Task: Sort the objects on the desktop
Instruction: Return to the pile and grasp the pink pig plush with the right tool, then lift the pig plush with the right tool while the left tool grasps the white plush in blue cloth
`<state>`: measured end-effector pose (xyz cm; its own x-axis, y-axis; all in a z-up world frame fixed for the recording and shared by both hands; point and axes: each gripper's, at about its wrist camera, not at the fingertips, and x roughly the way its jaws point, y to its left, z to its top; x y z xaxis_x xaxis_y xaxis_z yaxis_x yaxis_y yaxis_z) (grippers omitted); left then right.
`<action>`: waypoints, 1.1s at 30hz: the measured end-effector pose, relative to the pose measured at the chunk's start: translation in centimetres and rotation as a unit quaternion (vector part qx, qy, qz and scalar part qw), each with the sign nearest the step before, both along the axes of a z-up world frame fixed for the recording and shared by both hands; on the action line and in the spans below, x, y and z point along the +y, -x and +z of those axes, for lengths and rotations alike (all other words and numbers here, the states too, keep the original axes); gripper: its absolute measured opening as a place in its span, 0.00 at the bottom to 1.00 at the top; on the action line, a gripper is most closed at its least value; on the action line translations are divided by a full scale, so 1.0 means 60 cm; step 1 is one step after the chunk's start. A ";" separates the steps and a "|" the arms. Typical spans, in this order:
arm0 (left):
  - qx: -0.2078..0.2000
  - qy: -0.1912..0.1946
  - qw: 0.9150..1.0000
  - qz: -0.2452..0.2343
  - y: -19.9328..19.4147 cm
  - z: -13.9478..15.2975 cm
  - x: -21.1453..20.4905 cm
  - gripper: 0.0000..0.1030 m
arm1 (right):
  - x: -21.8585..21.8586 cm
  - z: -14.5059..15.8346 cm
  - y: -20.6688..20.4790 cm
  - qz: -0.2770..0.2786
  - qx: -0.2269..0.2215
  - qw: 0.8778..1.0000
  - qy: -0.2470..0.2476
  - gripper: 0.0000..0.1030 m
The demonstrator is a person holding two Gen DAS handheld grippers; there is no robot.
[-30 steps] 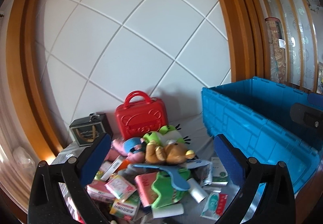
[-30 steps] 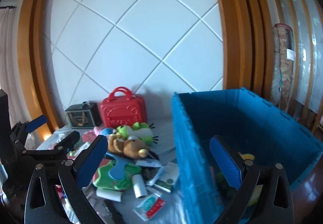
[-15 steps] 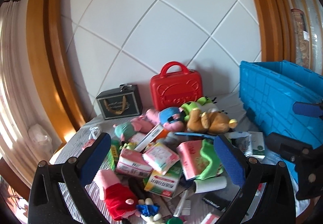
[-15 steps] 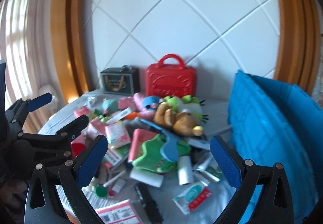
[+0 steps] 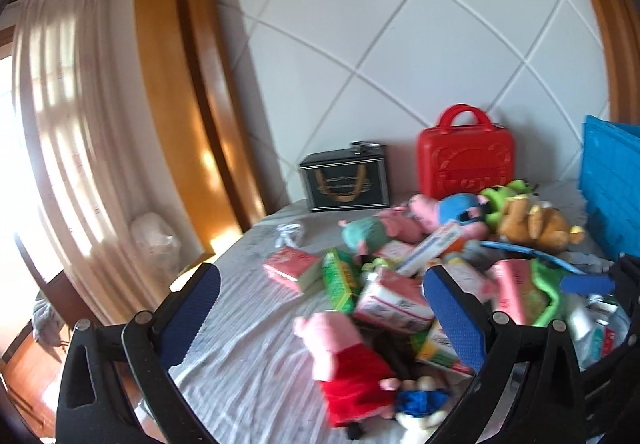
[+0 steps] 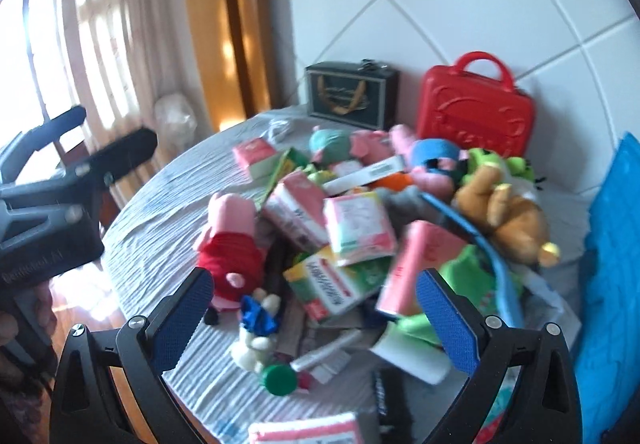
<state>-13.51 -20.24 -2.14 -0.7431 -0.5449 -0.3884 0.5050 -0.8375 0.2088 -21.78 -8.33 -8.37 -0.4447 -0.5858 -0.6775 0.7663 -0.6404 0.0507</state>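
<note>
While nothing is gripped yet, sorting looks barely begun, judging from the pile. Left gripper: jaws spread wide, empty, hovering above the near-left part of the table. Right gripper: same, jaws apart, nothing between them, aimed at the middle of the heap.

Still to sort, all loose on the tabletop:
- pink pig plush in red dress, near edge of the heap, lying flat
- small blue-and-white plush touching it, toward the near edge
- several pink and green cartons, stacked and leaning on each other mid-table
- brown bear plush and green plush toward the right edge
- more pig plush toys behind the cartons
- green bottle cap plus tubes at the near edge, blurred, hard to identify
- green and blue plastic piece on the right of the heap

Blue crate at the right edge, just beside the heap; interior not visible from here, so can't tell what's already in it. Probably the drop target.

Red toy suitcase and black tin box upright at the far edge against the wall, apart from the heap.

Surface: round table under a wrinkled grey striped cloth; left part bare. Room: white diamond-panelled wall with wood trim, curtained window on the left, strong backlight. Motion blur in both views.
</note>
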 end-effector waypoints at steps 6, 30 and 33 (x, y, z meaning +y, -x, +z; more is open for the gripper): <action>-0.002 0.015 1.000 0.021 -0.011 0.009 -0.107 1.00 | -0.153 -0.065 -0.025 0.059 -0.032 0.997 -0.037 1.00; -0.079 -0.064 0.994 -0.031 0.030 -0.136 -0.244 1.00 | -0.297 -0.181 0.030 -0.019 -0.085 0.995 -0.050 0.60; -0.093 -0.100 0.990 -0.043 0.040 -0.167 -0.210 1.00 | -0.215 -0.091 0.039 -0.067 -0.042 0.997 -0.020 0.61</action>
<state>-15.90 -32.83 -12.14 -0.6886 -0.3813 -0.6168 0.3980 -0.9098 0.1180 -24.15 -21.22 -13.82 -0.4576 -0.4965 -0.7376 0.6682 -0.7393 0.0832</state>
